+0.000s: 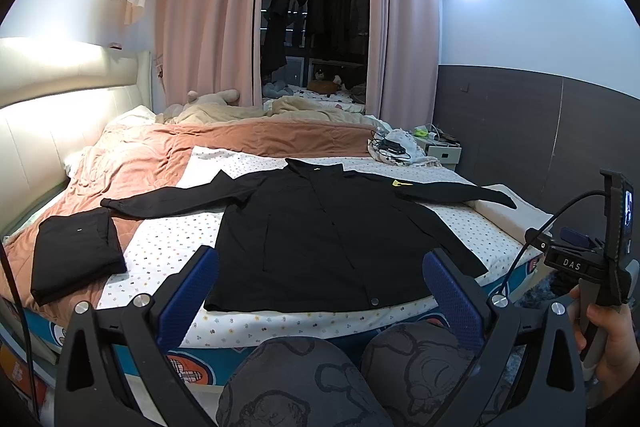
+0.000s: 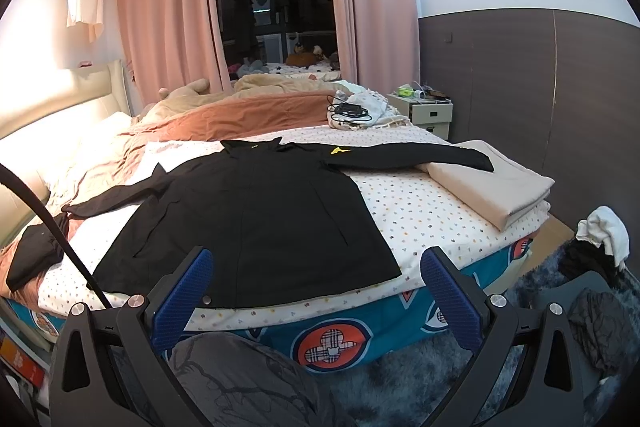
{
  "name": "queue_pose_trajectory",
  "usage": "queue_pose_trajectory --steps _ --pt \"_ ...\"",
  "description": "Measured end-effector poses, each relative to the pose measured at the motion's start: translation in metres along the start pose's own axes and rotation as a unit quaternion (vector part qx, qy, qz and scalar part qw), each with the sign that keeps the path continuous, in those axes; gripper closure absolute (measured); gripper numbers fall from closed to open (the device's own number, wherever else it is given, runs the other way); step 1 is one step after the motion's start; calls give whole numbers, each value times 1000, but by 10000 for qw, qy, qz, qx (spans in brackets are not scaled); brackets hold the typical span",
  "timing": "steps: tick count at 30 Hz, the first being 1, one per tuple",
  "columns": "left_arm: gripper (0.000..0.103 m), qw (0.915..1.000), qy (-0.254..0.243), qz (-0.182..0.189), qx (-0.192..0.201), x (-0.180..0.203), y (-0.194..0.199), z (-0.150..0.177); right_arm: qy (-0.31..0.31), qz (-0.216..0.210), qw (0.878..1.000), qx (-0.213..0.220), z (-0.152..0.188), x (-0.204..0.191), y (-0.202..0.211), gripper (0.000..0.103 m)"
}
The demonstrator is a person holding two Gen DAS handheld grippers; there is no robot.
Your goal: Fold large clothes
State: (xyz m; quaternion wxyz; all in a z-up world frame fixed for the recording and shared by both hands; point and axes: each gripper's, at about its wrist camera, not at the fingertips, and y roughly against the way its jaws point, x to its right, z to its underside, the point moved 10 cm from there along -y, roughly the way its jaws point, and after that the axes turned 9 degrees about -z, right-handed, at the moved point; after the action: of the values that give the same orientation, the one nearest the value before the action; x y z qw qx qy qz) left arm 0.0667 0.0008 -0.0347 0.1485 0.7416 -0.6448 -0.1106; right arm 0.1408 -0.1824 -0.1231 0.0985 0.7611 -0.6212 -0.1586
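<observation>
Black fabric dominates the scene: a large black long-sleeved jacket is laid flat, front up, on a wide bed covered by a white sheet with small coloured dots, its hem at the near edge of the mattress and its collar pointed toward the far pink curtains. Both sleeves are spread out sideways; the one on the right is draped over a folded beige blanket at the corner of the bed, and a small yellow mark is seen near that shoulder. A rumpled salmon-pink quilt is bunched along the headboard side, and beside it, near the left sleeve's cuff, a smaller folded black garment is seen lying partly on the quilt.

Both tools are held off the bed, above the person's knees in grey patterned trousers. The left gripper is shown spread wide, its blue textured pads framing the jacket's hem with nothing between them. The right gripper is likewise spread wide and empty, aimed at the jacket's lower right corner. In the left wrist view, the right tool's handle is seen clasped by the person's hand at the frame's right edge. A white bedside cabinet is placed by the far wall, and a tangle of black cables is seen on the far end of the bed.
</observation>
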Motion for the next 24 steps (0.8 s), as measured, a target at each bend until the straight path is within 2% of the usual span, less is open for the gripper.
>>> queue_pose_trajectory --steps 17,24 --pt "0 10000 11 93 -5 -1 1 1 -67 -11 10000 -10 3 1 1 0" --pt "0 9998 65 201 -12 2 6 1 -24 66 10000 56 -1 2 15 0"
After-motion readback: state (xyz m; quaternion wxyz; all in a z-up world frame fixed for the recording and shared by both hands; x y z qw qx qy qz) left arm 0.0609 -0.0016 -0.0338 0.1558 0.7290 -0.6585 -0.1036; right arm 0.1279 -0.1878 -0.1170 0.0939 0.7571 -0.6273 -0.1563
